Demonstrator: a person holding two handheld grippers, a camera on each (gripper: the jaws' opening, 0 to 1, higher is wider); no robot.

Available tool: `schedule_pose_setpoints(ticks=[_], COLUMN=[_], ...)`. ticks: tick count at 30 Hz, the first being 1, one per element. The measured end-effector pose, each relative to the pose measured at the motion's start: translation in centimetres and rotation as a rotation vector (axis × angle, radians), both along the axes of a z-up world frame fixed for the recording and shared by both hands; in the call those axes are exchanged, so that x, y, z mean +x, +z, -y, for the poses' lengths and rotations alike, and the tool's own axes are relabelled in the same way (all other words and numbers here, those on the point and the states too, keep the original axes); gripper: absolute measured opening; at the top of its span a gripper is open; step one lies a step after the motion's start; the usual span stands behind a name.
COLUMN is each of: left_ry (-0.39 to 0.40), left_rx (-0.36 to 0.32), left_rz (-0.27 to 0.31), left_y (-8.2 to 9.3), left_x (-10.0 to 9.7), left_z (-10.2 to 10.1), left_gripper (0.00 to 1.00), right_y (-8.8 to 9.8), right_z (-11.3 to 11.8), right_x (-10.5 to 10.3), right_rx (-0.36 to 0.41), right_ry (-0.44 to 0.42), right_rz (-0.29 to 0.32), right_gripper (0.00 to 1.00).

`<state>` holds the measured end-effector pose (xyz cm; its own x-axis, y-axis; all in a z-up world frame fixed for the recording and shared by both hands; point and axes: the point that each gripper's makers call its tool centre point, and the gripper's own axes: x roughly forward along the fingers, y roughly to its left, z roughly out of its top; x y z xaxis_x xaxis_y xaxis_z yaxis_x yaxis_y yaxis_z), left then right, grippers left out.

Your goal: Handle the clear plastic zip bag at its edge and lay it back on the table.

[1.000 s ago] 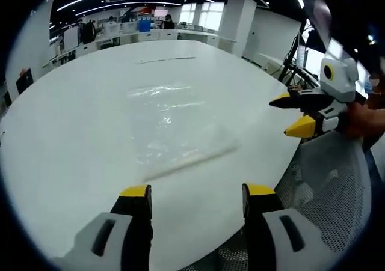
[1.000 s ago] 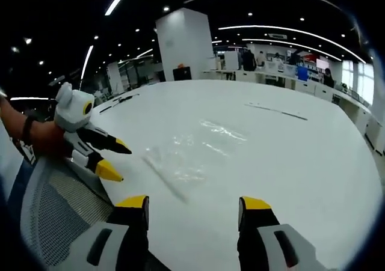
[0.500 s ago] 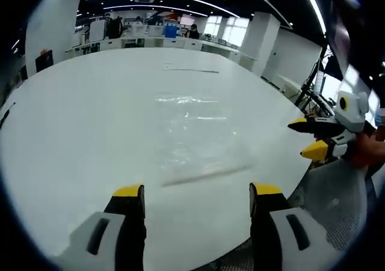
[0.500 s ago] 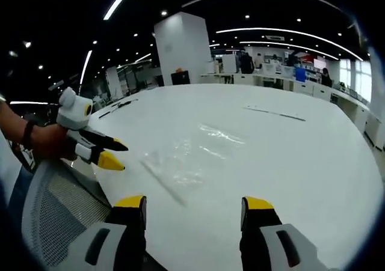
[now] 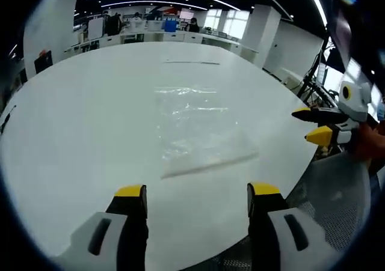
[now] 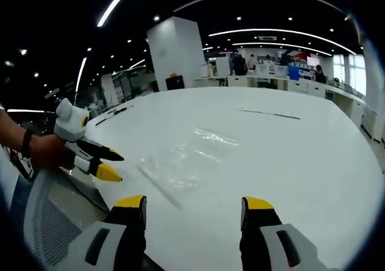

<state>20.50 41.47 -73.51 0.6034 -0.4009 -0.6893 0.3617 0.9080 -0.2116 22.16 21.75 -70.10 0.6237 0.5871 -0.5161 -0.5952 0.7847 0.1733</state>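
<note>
The clear zip bag (image 5: 201, 133) lies flat on the bench (image 5: 78, 115): light, limp, slippery; its stiffer zip edge (image 5: 207, 164) suits pinching. Both grippers' jaws stand apart, empty

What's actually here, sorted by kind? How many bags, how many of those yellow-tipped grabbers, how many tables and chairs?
Clear plastic zip bag: 1, lying flat.
Yellow-tipped grippers: 2, the left gripper and the right gripper, both open and holding nothing.
White table: 1.
Mesh chair at the table's edge: 1.
Total: 5 things.
</note>
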Motion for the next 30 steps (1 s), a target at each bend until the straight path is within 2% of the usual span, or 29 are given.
schedule_pose_setpoints(ticks=[8,14,30], left_ry=[-0.001,0.000,0.044], left_rx=[0.015,0.024,0.014], left_rz=[-0.027,-0.015,0.009], left_y=[-0.6,-0.5,0.2], left_x=[-0.2,0.1,0.6], left_z=[-0.3,-0.5,-1.1], left_gripper=[0.66,0.67,0.66], right_y=[0.2,0.5,0.2], right_z=[0.4,0.5,0.3], right_x=[0.2,0.3,-0.1], right_rx=[0.009,0.005,0.003], right_ry=[-0.023,-0.022,-0.013], right_rz=[0.008,0.024,0.009], right_gripper=[0.63,0.63,0.63])
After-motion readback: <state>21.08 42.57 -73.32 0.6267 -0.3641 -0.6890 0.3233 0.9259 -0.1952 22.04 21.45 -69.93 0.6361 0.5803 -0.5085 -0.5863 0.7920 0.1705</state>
